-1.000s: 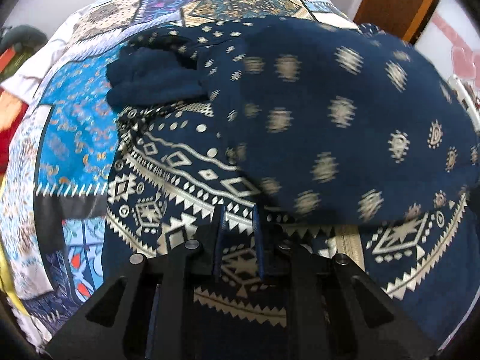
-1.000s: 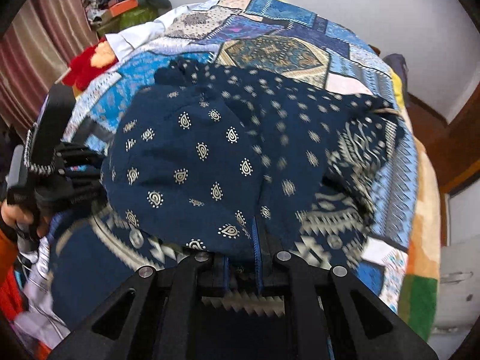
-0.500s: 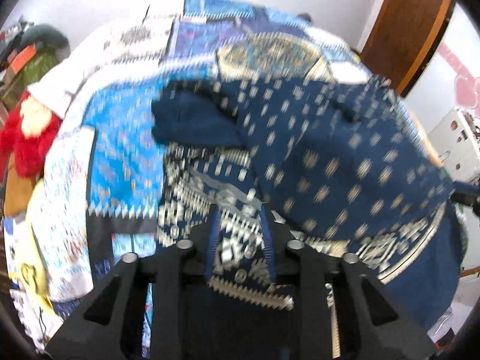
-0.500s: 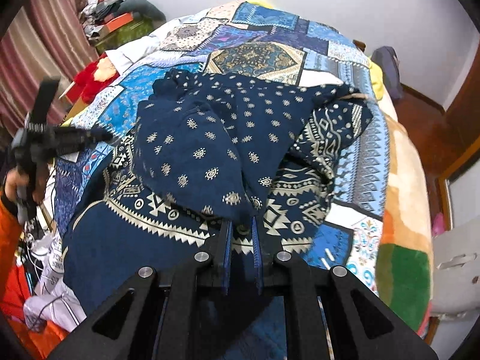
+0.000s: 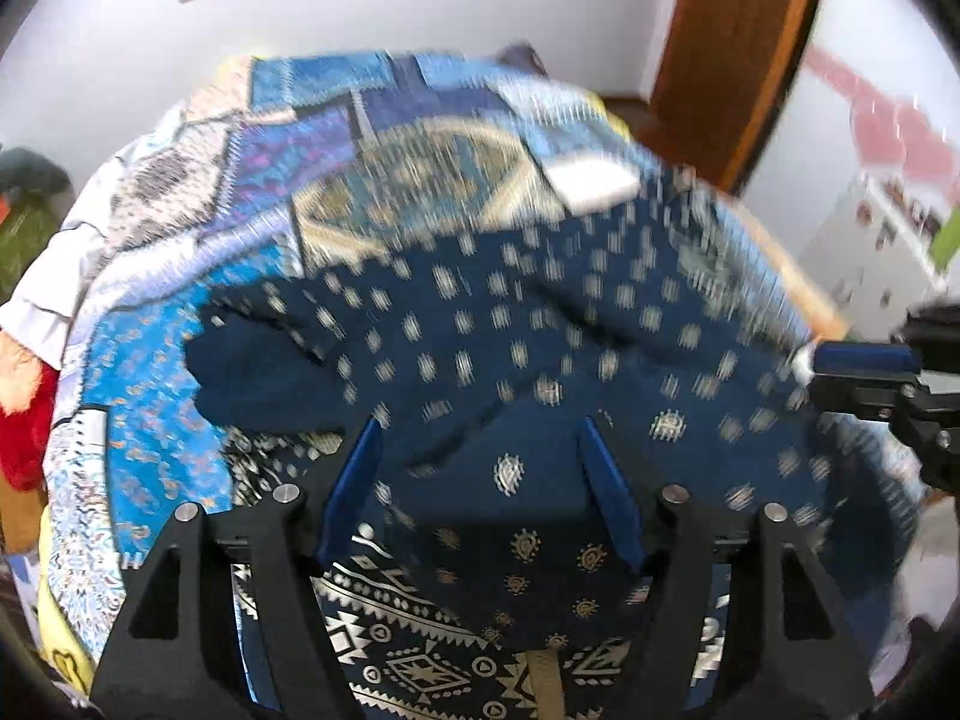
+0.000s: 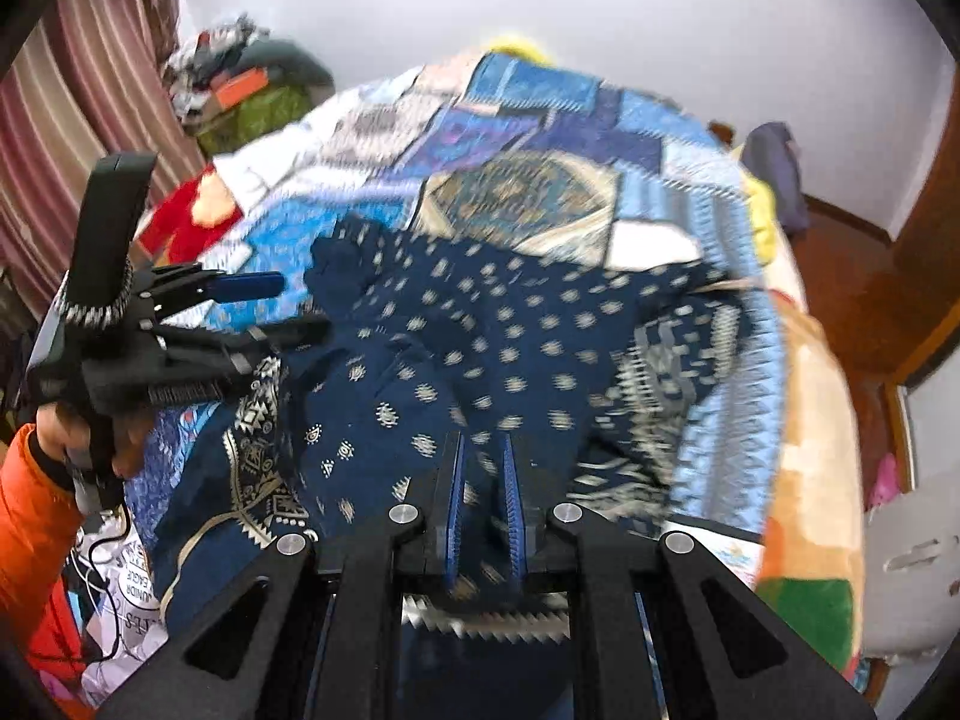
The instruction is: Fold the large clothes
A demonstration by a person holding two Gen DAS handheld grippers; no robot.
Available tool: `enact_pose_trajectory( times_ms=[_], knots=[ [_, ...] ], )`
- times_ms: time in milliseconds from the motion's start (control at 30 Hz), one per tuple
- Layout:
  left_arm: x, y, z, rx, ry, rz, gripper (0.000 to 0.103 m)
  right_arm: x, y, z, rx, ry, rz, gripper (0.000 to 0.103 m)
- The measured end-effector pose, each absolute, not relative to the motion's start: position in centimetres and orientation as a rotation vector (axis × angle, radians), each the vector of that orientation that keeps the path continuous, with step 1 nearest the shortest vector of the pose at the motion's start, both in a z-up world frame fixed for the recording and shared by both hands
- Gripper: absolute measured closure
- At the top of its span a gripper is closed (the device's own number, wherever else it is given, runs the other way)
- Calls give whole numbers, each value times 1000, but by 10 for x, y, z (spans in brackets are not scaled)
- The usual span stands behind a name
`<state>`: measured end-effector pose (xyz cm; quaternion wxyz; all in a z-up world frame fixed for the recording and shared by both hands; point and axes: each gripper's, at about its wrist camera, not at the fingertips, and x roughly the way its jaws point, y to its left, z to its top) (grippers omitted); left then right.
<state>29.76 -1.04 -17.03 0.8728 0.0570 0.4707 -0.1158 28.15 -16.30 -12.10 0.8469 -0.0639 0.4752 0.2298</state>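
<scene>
Letting go on the left — left tongs (image 5: pixel 480 480) have just been opening, nothing pinched, while right tongs (image 6: pixel 482 504) look — blurry view — clamped on the navy dress (image 6: pixel 480 354), probably steadying the fold on the bed (image 6: pixel 528 138).

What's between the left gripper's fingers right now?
In the left wrist view, the left gripper has just been opening; its fingers stand apart with only the navy garment lying below, ungripped.
</scene>
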Motion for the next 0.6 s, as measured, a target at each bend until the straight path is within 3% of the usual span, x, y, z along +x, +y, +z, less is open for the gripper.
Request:
enact_pose_trajectory(
  times_ms=[233,600],
  knots=[
    [290,-9,-232,153,1064,-214,21,289,-120,-204,-374,1111,461,94],
    [267,1,-226,99,1057,-200,21,263,-131,-195,-496,1007,409,94]
  ],
)
